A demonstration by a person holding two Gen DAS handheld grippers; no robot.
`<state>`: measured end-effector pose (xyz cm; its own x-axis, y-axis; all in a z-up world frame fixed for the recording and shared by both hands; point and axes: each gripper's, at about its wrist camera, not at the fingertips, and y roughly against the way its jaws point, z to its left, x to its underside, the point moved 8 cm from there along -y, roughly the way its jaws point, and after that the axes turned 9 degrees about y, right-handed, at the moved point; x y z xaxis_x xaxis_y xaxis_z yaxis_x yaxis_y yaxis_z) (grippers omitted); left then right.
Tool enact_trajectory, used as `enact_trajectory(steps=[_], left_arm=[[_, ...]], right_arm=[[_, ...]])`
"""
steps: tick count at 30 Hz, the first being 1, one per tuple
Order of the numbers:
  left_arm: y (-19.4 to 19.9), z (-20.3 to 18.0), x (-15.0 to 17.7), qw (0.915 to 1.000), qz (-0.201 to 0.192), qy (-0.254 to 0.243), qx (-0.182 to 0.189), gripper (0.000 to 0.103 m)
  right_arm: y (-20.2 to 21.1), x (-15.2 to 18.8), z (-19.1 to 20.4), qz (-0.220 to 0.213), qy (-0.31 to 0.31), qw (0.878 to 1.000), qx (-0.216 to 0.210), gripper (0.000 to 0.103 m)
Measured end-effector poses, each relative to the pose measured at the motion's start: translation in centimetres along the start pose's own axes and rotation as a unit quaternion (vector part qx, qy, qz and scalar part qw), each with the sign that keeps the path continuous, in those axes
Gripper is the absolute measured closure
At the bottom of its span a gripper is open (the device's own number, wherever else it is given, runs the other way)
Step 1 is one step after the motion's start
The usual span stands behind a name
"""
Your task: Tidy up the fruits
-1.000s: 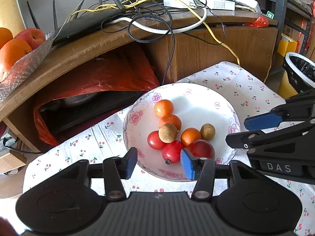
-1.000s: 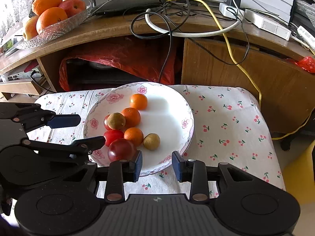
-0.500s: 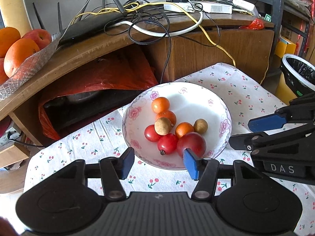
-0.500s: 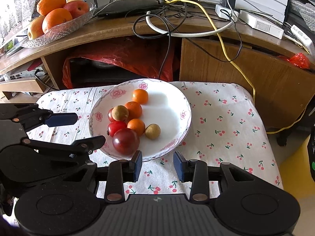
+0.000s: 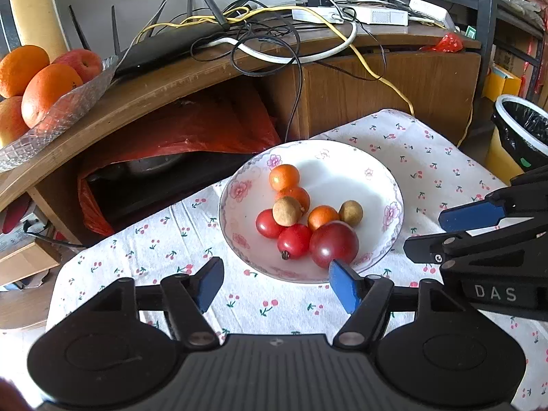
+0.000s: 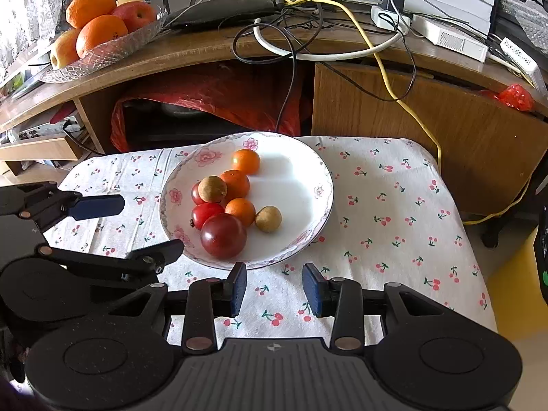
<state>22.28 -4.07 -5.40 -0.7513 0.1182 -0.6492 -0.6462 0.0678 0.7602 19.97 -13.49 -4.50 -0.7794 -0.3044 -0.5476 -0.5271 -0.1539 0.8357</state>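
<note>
A white floral plate [image 5: 356, 167] [image 6: 294, 164] sits on the cherry-print cloth. It holds small orange fruits [image 5: 284, 177] [image 6: 245, 161], red tomatoes [image 5: 294, 240] [image 6: 206, 214], a dark red plum [image 5: 334, 244] [image 6: 223, 235] and two brown longans [image 5: 287, 211] [image 6: 269, 219]. My left gripper [image 5: 277, 287] hangs open just short of the plate's near rim, empty. My right gripper [image 6: 274, 289] is open too, empty, above the cloth in front of the plate. Each gripper shows in the other's view: the right one [image 5: 472, 229], the left one [image 6: 130, 226].
A glass bowl [image 5: 65, 109] [image 6: 109, 48] of oranges and apples stands on the wooden desk [image 6: 212, 51] behind, among a router and tangled cables [image 5: 274, 34]. Red plastic [image 5: 191, 126] fills the shelf below. A lined bin [image 5: 524, 130] stands at the right.
Both grippers have drawn back from the plate toward the near side of the cloth. The fruit lies as before, and both stay open.
</note>
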Motion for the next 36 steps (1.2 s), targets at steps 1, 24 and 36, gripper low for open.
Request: enact_trajectory(steps=[1,24,36], left_arm=[[0.1,0.0,0.1,1.0,0.0,0.001,-0.002,0.024],[4.5,0.6,3.3,0.9981,-0.002,0.06,-0.01,0.009],[7.1,0.5,5.0,0.9971,-0.018,0.045,-0.058,0.0]], right_arm=[[0.1,0.1,0.1,-0.001,-0.001,1.0,-0.001,0.07],[5.2,3.4,2.3,-0.02,-0.032,0.999,-0.017,0.069],[7.5,5.3,3.9,-0.026,-0.033,0.999,-0.027,0.069]])
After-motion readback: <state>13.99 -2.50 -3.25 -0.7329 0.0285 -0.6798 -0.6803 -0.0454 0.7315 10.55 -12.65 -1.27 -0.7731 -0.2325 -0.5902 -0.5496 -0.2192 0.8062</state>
